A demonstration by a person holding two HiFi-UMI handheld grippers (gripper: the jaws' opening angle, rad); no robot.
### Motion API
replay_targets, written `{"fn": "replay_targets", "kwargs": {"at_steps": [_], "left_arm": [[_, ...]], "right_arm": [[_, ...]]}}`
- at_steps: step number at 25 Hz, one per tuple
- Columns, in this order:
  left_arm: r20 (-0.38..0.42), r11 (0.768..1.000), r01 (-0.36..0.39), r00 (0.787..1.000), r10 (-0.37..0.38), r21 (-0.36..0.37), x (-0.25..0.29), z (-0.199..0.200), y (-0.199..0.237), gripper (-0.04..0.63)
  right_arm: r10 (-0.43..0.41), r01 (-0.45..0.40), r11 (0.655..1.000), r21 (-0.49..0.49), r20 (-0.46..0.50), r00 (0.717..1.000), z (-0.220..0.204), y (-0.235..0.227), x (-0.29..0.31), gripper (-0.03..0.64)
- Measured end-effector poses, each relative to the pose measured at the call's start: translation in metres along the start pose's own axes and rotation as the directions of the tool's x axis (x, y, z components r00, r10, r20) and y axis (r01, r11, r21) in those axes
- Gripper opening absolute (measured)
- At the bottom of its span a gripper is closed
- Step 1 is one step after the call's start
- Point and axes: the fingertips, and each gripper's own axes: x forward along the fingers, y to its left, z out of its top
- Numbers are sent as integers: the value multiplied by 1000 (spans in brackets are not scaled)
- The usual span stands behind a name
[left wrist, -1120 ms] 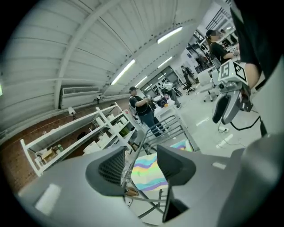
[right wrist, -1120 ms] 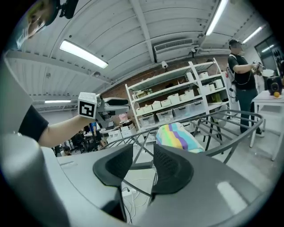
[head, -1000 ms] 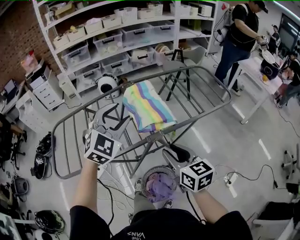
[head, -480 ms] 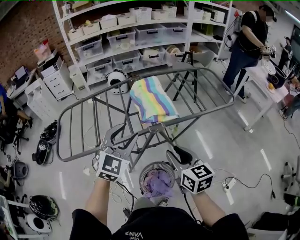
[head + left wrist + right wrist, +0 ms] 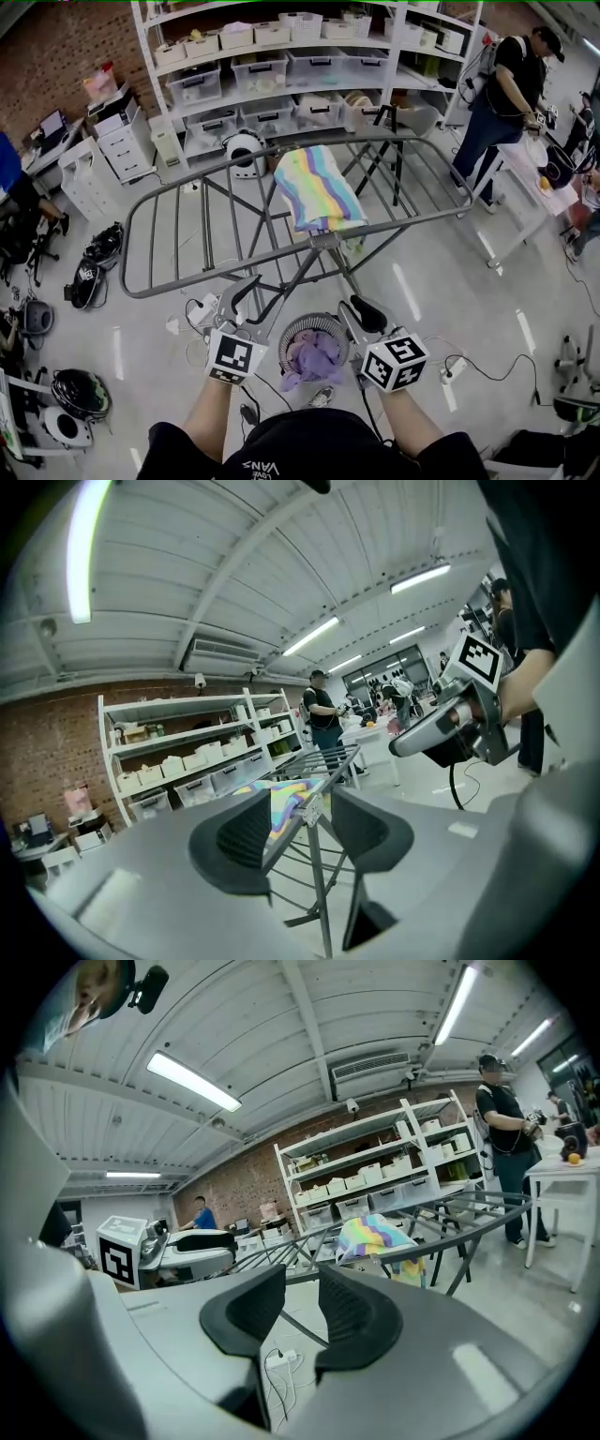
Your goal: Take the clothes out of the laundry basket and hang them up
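A round wire laundry basket (image 5: 298, 328) stands on the floor below the grey drying rack (image 5: 187, 244), with purple clothes (image 5: 317, 356) in it. A rainbow-striped towel (image 5: 317, 187) hangs over the rack's middle. My left gripper (image 5: 248, 298) is just left of the basket, open and empty; the rack and towel (image 5: 281, 803) show through its gap (image 5: 302, 832). My right gripper (image 5: 361, 314) is at the basket's right rim. Its jaws have just been closing, and a narrow gap (image 5: 302, 1309) with nothing in it remains between them.
White shelves with bins (image 5: 281, 75) line the back wall. A person (image 5: 511, 94) stands by a white table (image 5: 525, 178) at the right. Helmets and gear (image 5: 89, 272) lie on the floor at the left, with cables (image 5: 469, 361) on the right.
My left gripper has come down from the rack's left wing to beside the basket. My right gripper has shifted slightly beside the basket, and its jaws have narrowed.
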Motion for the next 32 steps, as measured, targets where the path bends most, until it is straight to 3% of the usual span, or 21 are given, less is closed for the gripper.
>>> {"fn": "replay_targets", "kwargs": {"at_steps": [12,20,27,32], "left_arm": [[-30,998,18,999,-20,-59,-77,-30,-33,201],[-67,992,44,996,-52,-118,-105,-58,-61,202],[-139,970,65,985,-100,-236,-110,-100,-91,204],[-226,951,12,970,-85,-309,-99,-139,-105,206]], "right_arm": [[-21,22,999,26,-51,998,-47,47,-25,117],[-40,42,999,16,-128,991,-81,55,-35,117],[-1,5,1000,16,-246,969,-123,43,-30,135],[41,-36,999,21,-344,938,-155,22,-19,204]]}}
